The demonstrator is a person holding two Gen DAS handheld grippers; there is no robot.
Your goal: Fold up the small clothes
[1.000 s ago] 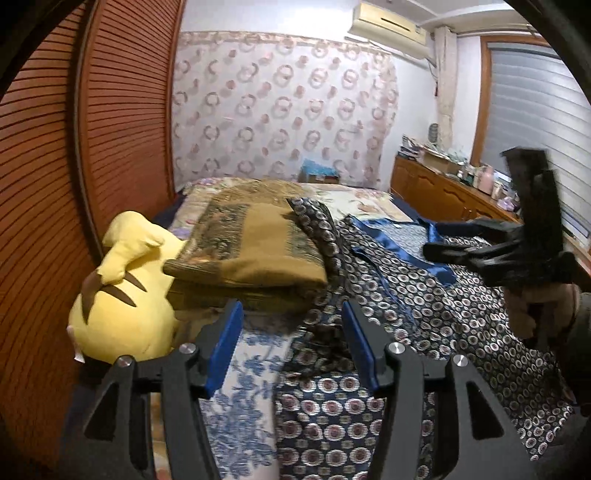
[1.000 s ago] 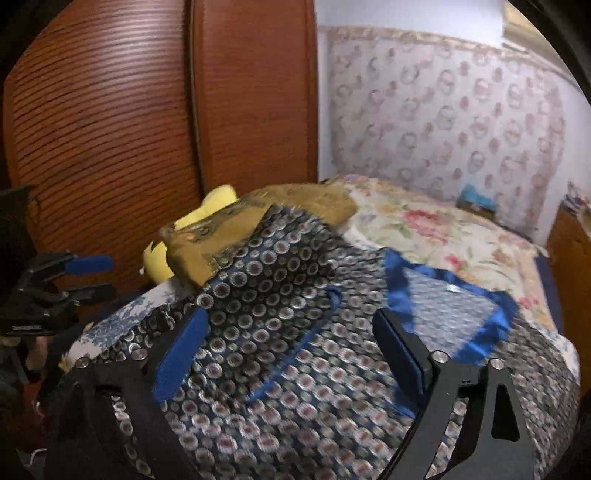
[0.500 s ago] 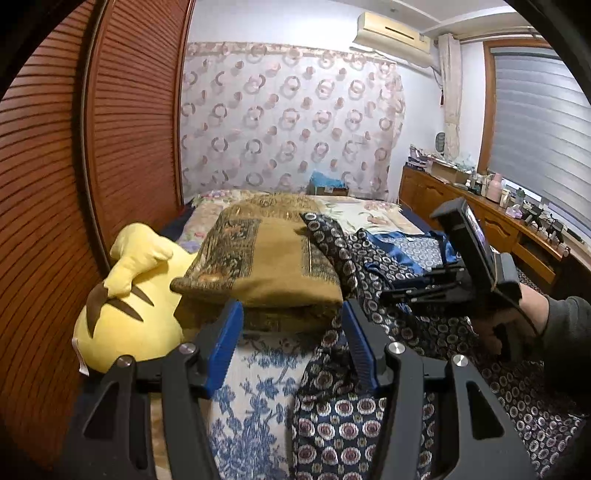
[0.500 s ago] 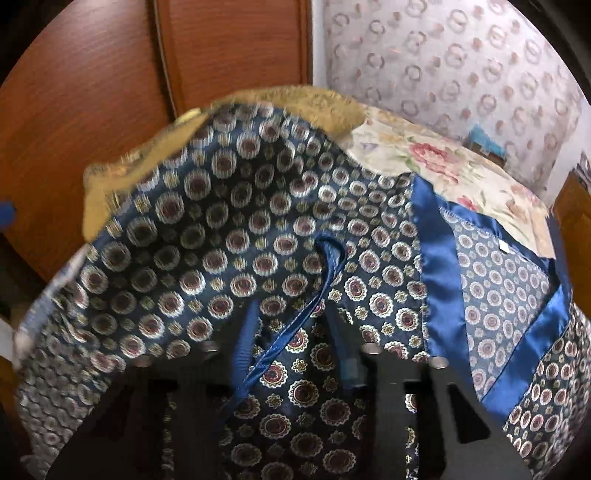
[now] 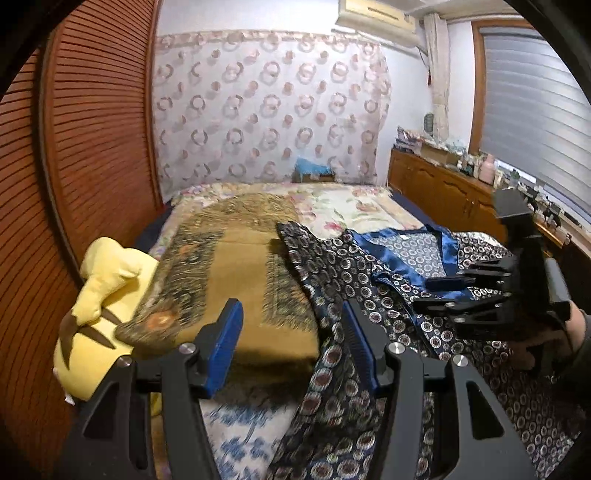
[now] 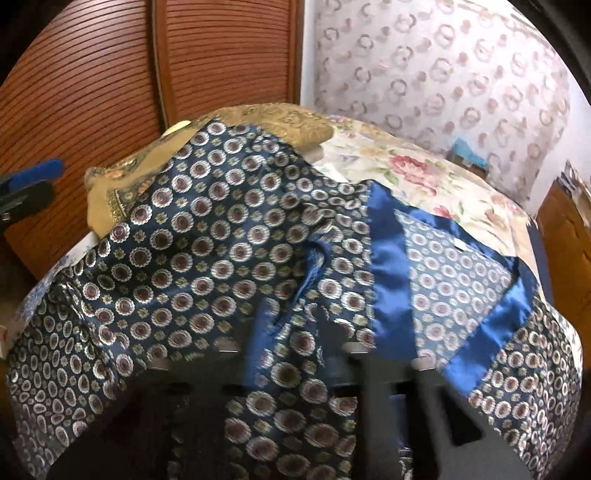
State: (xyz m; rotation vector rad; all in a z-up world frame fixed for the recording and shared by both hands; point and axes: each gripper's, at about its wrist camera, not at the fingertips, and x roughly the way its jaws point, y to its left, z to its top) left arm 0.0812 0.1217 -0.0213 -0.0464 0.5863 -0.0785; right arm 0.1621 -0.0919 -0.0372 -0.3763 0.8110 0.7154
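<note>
Now patterned robe (image 6: 207, 258) bunched between right tongs (image 6: 295, 332), left tongs (image 5: 291, 339) beside

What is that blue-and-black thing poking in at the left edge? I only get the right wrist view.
Observer: That is the left hand-held gripper. Its jaws stand open with nothing between them, in front of the folded gold blanket.
Visitor: Is anything tucked beside that blanket?
Observer: Yes, a yellow plush toy lies against the blanket, on the side toward the wooden slatted doors.
Visitor: And what is off to my right, past the bed?
Observer: A window with a grey blind above the wooden sideboard, and an air conditioner high on the wall.
</note>
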